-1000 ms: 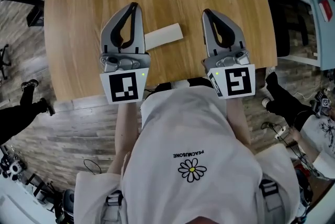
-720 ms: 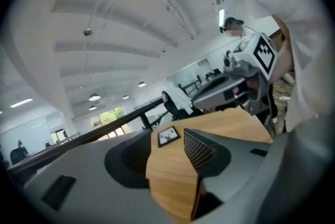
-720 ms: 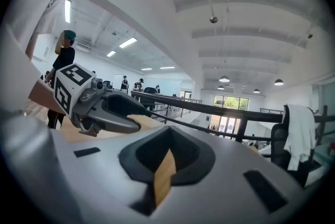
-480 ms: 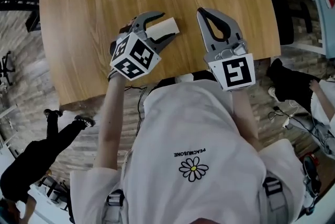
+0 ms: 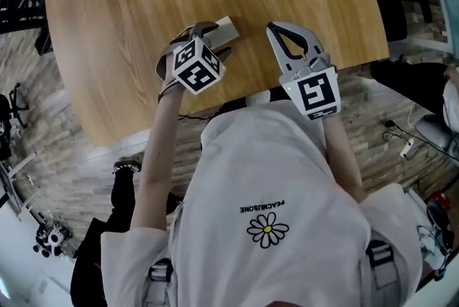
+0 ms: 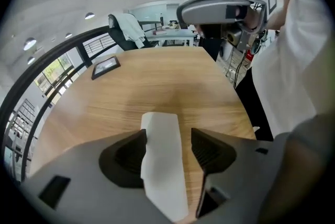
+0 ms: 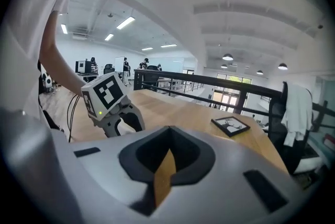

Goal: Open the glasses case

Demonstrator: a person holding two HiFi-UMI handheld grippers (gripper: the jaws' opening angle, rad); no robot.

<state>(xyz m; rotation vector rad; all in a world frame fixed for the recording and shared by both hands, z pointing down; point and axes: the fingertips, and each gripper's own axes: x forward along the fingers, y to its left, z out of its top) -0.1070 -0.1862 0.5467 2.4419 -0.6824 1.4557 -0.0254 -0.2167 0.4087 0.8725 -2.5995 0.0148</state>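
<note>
Left gripper view: left gripper (image 6: 168, 134), jaws just opened wide, straddles the white glasses case (image 6: 162, 165) on the table (image 6: 157, 92); right gripper (image 7: 168, 136) clenched, empty

Glasses case (image 5: 225, 30): we see it on the desk (image 5: 143, 4), between the left claw's (image 5: 217, 39) jaws, which have just been opening.
Right claw (image 5: 273, 26): right of it, apart.
Picture frame (image 7: 230, 125): farther back on the desk.

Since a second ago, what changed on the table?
The left gripper dropped and tipped nose-down over the glasses case. Its jaws have just been opening and now straddle the case without clamping it. The right gripper sank slightly toward the table. Unchanged: right jaws shut and empty, case closed in its spot.
</note>
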